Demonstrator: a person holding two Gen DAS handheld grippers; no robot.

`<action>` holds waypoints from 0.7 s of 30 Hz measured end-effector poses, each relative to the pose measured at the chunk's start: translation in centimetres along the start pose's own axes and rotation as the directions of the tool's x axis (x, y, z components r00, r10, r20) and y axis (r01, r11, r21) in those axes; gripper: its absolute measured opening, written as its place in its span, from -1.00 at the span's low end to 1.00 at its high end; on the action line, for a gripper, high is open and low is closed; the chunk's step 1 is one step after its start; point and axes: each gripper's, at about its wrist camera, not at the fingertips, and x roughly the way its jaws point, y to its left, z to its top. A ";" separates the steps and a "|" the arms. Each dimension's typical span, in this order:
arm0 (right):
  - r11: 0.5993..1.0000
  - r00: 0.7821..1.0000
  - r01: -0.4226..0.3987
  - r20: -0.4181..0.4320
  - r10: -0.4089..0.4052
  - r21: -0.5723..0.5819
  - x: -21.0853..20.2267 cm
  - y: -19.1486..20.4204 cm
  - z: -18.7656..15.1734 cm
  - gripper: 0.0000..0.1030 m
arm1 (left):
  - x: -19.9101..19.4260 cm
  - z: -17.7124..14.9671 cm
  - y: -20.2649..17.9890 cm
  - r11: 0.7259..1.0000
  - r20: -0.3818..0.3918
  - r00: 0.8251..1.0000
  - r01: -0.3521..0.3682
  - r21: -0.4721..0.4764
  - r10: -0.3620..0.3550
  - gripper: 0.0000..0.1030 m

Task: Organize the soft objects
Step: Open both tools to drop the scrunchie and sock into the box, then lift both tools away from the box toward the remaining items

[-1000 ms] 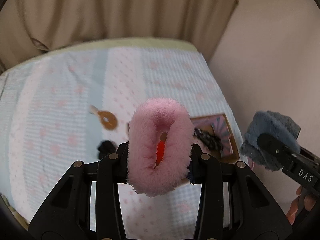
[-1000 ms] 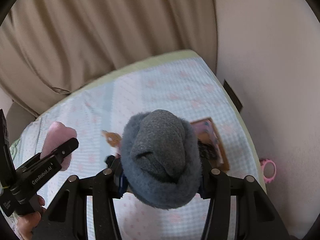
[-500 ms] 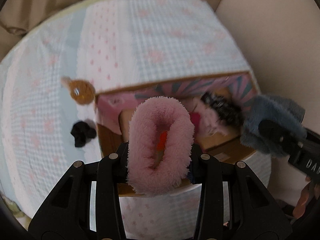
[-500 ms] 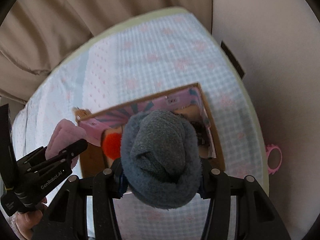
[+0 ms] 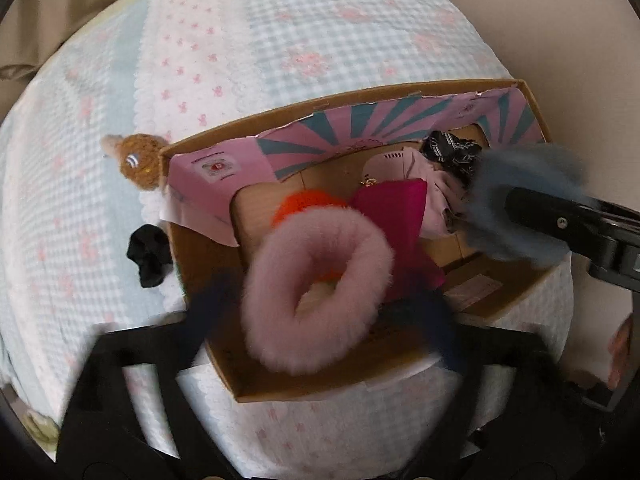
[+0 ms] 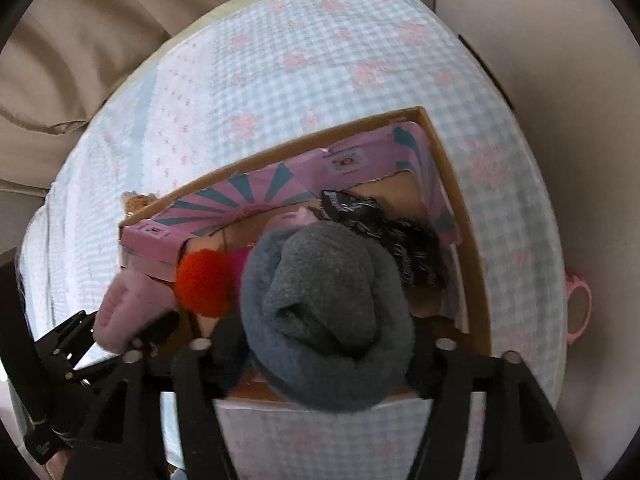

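A fluffy pink scrunchie (image 5: 316, 288) hangs loose as an open ring between the spread, blurred fingers of my left gripper (image 5: 320, 320), over the cardboard box (image 5: 208, 264). My right gripper (image 6: 324, 352) is shut on a fluffy grey-blue scrunchie (image 6: 324, 312) above the same box (image 6: 476, 280); it also shows in the left wrist view (image 5: 516, 208). The box holds an orange pompom (image 6: 202, 280), a magenta cloth (image 5: 396, 216), a pale pink cloth (image 5: 436, 192) and a black-and-white scrunchie (image 6: 384, 232).
A brown knitted toy (image 5: 138, 160) and a black scrunchie (image 5: 148, 256) lie on the checked bedspread (image 5: 280, 40) left of the box. A pink ring (image 6: 578, 304) lies by the wall at the bed's right edge. Beige curtains (image 6: 100, 40) hang behind.
Both grippers have moved down over the box. The left gripper's fingers have spread, and the pink scrunchie has opened from a squeezed oval into a round ring.
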 end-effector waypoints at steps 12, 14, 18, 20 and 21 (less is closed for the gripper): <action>1.000 0.999 -0.025 0.041 0.024 0.017 -1.4 0.2 -0.6 1.00 | -2.9 -0.9 0.6 0.997 0.045 0.996 -0.082 0.013 0.082 0.99; 1.000 0.998 -0.013 0.056 0.013 0.001 -2.0 0.5 -0.7 1.00 | -3.8 -1.2 0.6 0.997 0.064 0.995 -0.080 0.016 0.079 0.99; 1.000 0.997 0.001 0.078 0.001 -0.016 -3.3 1.2 -1.1 1.00 | -5.7 -1.9 0.7 0.996 0.091 0.992 -0.091 0.015 0.090 0.99; 1.000 0.995 0.013 0.097 -0.010 -0.024 -4.3 1.6 -1.4 1.00 | -7.2 -2.4 1.1 0.996 0.119 0.989 -0.086 0.004 0.085 0.99; 0.999 0.994 0.015 0.109 -0.012 -0.028 -5.0 2.0 -1.7 1.00 | -7.9 -2.6 1.3 0.996 0.133 0.988 -0.084 0.000 0.083 0.99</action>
